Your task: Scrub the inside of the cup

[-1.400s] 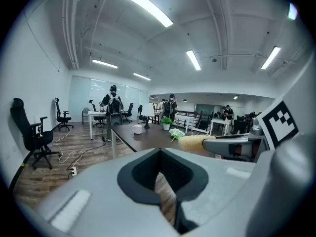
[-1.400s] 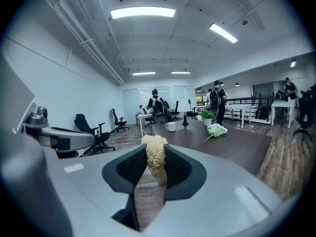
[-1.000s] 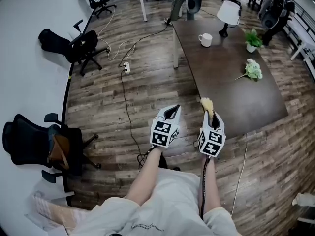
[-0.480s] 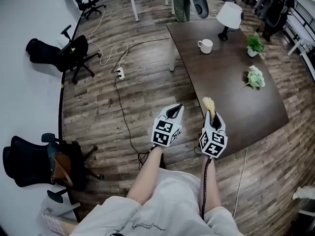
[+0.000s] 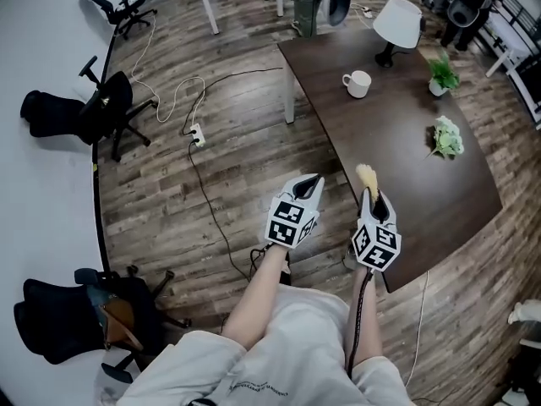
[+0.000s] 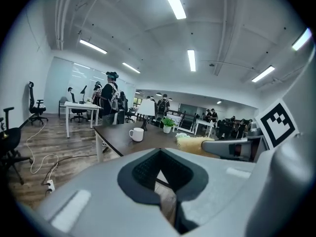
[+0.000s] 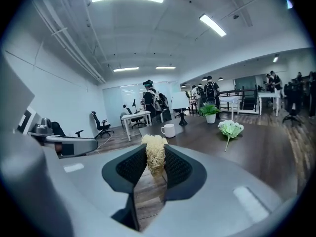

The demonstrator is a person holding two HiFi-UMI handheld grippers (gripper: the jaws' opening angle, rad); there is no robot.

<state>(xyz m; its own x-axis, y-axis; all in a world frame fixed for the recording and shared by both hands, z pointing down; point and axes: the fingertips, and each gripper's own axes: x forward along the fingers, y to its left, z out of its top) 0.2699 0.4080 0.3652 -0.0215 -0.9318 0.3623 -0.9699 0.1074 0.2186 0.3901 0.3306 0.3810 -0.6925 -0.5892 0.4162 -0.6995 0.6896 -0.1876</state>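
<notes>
A white cup (image 5: 357,82) stands on the dark brown table (image 5: 397,159) toward its far end; it also shows as a cup (image 6: 136,134) in the left gripper view and a cup (image 7: 168,130) in the right gripper view. My right gripper (image 5: 370,194) hovers over the table's near edge, shut on a pale yellow fibrous scrubber (image 5: 366,176), which sticks up as a scrubber (image 7: 155,154) between its jaws. My left gripper (image 5: 312,184) is beside it over the floor, shut with nothing in it. Both are well short of the cup.
On the table stand a white lamp (image 5: 397,25), a small potted plant (image 5: 442,75) and a loose bunch of white flowers (image 5: 447,137). Black office chairs (image 5: 80,112) and cables with a power strip (image 5: 195,133) lie on the wooden floor at left. People (image 6: 110,97) stand at the back.
The view has shifted forward and the table and cup sit closer. Both grippers have moved slightly right and forward; the scrubber stays held.
</notes>
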